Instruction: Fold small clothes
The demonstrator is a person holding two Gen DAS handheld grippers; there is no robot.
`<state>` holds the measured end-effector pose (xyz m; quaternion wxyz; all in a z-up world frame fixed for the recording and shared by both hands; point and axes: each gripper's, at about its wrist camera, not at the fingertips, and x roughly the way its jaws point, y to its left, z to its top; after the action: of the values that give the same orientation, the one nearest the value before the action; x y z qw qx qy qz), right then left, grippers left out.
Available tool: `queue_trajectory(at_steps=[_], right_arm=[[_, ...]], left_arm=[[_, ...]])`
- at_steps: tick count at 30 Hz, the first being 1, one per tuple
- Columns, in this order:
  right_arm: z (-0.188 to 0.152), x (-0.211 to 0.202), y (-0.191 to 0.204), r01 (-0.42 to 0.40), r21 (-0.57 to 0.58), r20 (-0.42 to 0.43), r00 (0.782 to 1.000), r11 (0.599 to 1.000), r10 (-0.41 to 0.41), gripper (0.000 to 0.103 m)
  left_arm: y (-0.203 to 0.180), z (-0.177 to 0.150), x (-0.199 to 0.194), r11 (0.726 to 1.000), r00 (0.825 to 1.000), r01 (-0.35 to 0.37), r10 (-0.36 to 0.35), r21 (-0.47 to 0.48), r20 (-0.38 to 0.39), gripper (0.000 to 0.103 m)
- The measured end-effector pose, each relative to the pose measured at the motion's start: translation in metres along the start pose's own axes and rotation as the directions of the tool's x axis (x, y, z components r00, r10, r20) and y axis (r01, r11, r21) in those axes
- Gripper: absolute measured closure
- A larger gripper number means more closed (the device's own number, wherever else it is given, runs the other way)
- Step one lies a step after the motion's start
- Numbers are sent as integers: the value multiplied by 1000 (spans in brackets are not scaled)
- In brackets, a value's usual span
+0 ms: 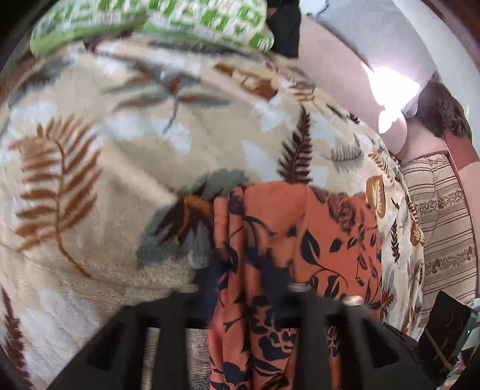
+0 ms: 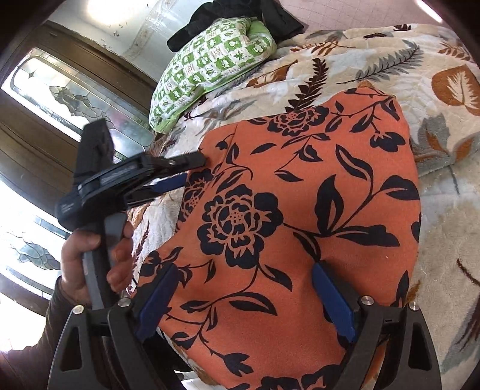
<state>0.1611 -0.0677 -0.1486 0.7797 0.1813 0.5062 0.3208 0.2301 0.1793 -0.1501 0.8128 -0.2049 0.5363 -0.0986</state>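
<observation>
**Left gripper pinching the garment's edge, right gripper spread above it**

The orange floral garment (image 2: 300, 216) lies spread on the leaf-print blanket (image 2: 444, 186) that covers the bed. Its black flower-and-vine print faces up. From my right wrist view it fills the middle of the frame, fairly flat, with a seam line running near its far left corner.

My left gripper (image 2: 192, 169) comes in from the left side of that view and meets the garment's left edge near the far corner. Its jaws are drawn nearly together, and the cloth edge sits between the tips. In the left wrist view the same fabric (image 1: 300, 255) hangs bunched in vertical folds right in front of the black fingers, so I read this as a clamp on the cloth. That view is blurred. My left hand (image 2: 90, 264) wraps the gripper's handle, with a dark sleeve behind it.

My right gripper (image 2: 243, 300) has its blue pads (image 2: 330, 300) spread wide, one on each side of the near part of the garment. I cannot tell whether the pads touch the cloth; nothing is pinched between them.

A green-and-white checked pillow (image 2: 210, 63) rests at the far end of the blanket, with dark clothing (image 2: 222, 18) heaped behind it.
</observation>
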Motion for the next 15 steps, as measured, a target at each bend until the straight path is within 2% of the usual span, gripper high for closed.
queue_trajectory(at_steps=[3,5,11,13,14,15], right_arm=[[1,0,-1,-6,-1,-7,1000,1000,6,11],[1,0,0,-5,-3,-12,1000,1000,5,11],[6,-1,1,11,21,-22,1000,1000,-10,11],[8,-8,4,-5,36,-12,1000,999,5,11],[8,-12,5,-25,38,-1,1000,999,25,11],[7,-17,6,-33,42,12,999,999,32,11]], left_arm=[[12,-9,1,998,999,42,-41,-37,33,87],[20,-10,1,995,997,76,-74,-69,28,87],[1,-9,-14,1000,999,9,-9,-6,47,83],[-7,-17,-29,1000,998,12,-13,16,68,75],[-10,-21,-35,1000,998,9,-11,30,70,64],[-13,-28,-43,999,997,5,-9,46,73,58]])
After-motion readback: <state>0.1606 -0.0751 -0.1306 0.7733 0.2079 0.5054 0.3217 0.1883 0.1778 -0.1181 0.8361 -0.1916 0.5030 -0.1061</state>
